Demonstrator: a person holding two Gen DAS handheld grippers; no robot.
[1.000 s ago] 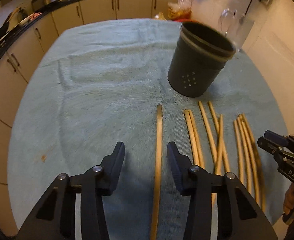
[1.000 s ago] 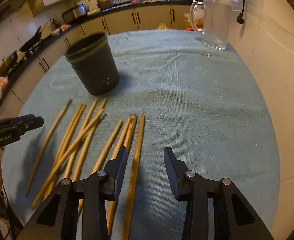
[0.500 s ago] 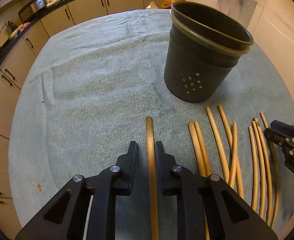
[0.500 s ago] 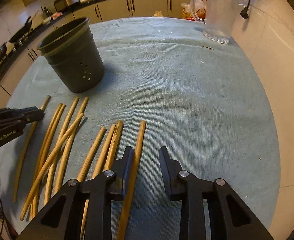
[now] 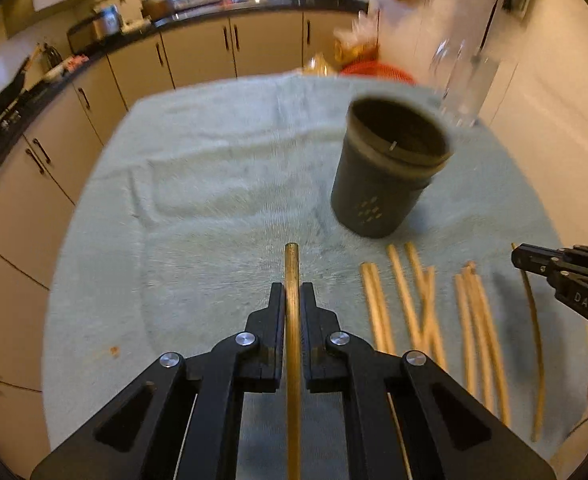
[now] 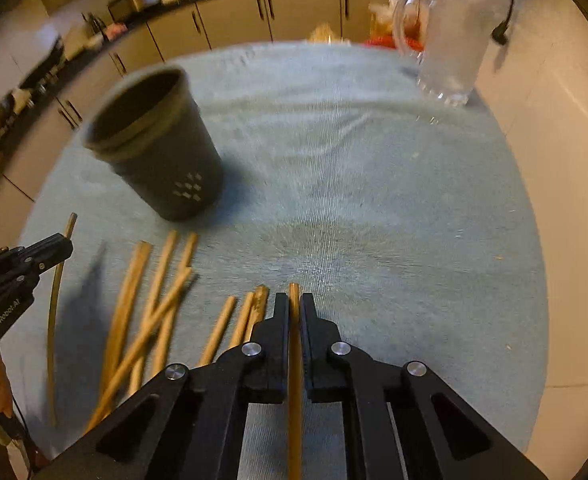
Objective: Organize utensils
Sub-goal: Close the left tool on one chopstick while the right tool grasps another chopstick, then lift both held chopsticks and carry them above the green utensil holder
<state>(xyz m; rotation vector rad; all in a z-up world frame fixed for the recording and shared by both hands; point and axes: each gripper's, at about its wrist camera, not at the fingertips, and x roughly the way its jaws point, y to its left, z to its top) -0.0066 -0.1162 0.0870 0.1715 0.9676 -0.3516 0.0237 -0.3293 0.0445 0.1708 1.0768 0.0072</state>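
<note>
The dark holder (image 5: 390,176) stands upright on the towel-covered worktop (image 5: 214,184); little of its inside shows, and no stick is seen in it. The left tool (image 5: 293,300) is clenched on one chopstick (image 5: 292,264), holder at two o'clock. The right tool (image 6: 293,308) is clenched on another chopstick (image 6: 293,294), holder at ten o'clock. Loose chopsticks (image 5: 422,312) lie between the tools. A glass jug (image 6: 452,36) stands at one o'clock.

Motion blur softens the dark utensil holder (image 5: 390,176) at one o'clock in the left wrist view, and the clear glass jug (image 5: 464,80) behind it is little more than a smear. The chopstick (image 5: 293,320) clamped in the left tongs (image 5: 293,300) runs off the bottom edge, as does the chopstick (image 6: 294,360) in the right tongs (image 6: 293,308). Loose chopsticks (image 6: 146,320) at eight o'clock are blurred, their near ends hidden.
</note>
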